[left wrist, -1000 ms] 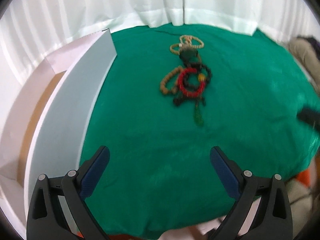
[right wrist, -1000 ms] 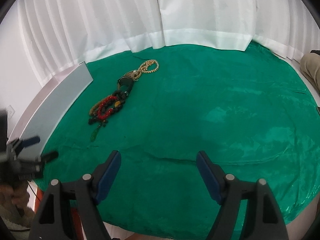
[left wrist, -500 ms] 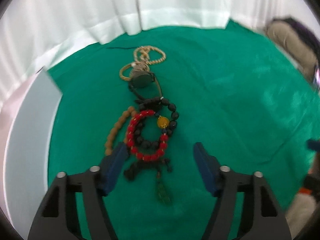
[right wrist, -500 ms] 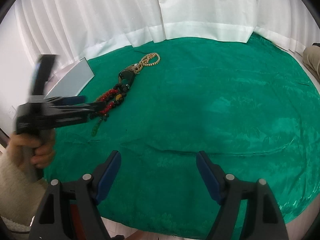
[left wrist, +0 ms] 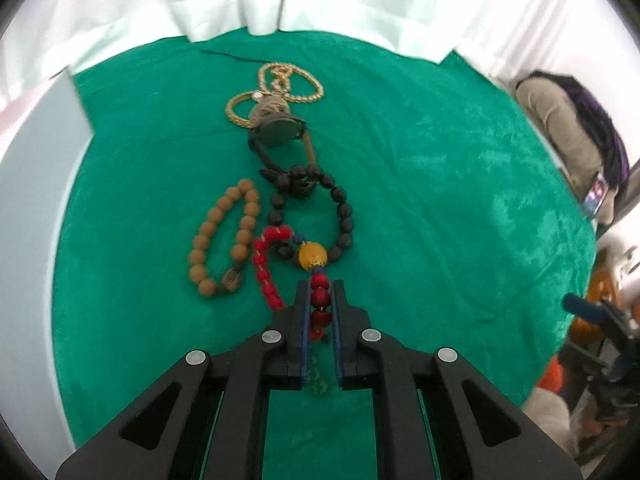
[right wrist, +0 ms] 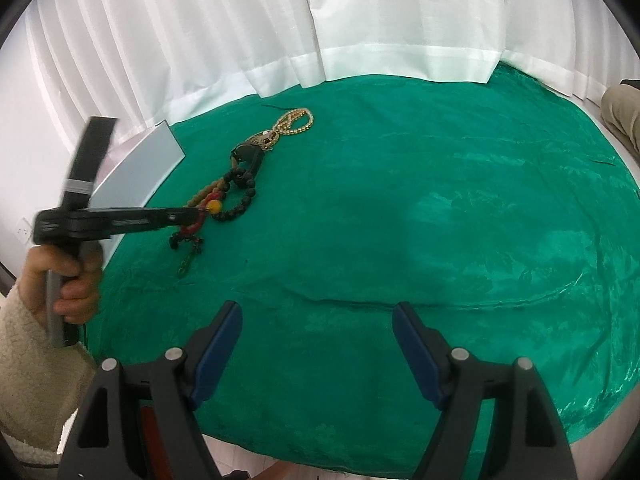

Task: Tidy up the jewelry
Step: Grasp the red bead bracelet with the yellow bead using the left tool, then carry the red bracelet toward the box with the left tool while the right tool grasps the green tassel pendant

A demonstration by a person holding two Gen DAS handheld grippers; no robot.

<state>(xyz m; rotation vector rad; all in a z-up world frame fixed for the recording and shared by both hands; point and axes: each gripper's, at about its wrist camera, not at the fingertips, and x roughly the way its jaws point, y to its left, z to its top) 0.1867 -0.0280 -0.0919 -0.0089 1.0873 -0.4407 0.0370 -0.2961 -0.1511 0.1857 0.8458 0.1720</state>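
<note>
- No brand, label or writing can be read in either view.
- At the far left a pale grey board [left wrist: 36, 184] lies along the edge of the green cloth [left wrist: 440, 200] that covers the worktop.
- A tan bead bracelet [left wrist: 224, 236] lies flat on the cloth, just left of the red one.
- The left hand-held gripper [left wrist: 320, 300] has just closed its jaws; they pinch the red bead bracelet [left wrist: 264, 268] on the strand below its yellow bead [left wrist: 312, 255].
- A black bead bracelet [left wrist: 344, 216] overlaps the red one; beyond it lie a dark watch [left wrist: 278, 132] and gold chains [left wrist: 288, 80].
- Only the left wrist view shows the beads between the pads.
- Only the right wrist view shows the hand [right wrist: 66, 276] in a cream fleece sleeve [right wrist: 24, 364] holding the left tool, and dark tassels [right wrist: 186, 242] by the red beads.
- The right hand-held gripper [right wrist: 318, 344] hangs with jaws spread over bare cloth, well apart from the jewelry.
</note>
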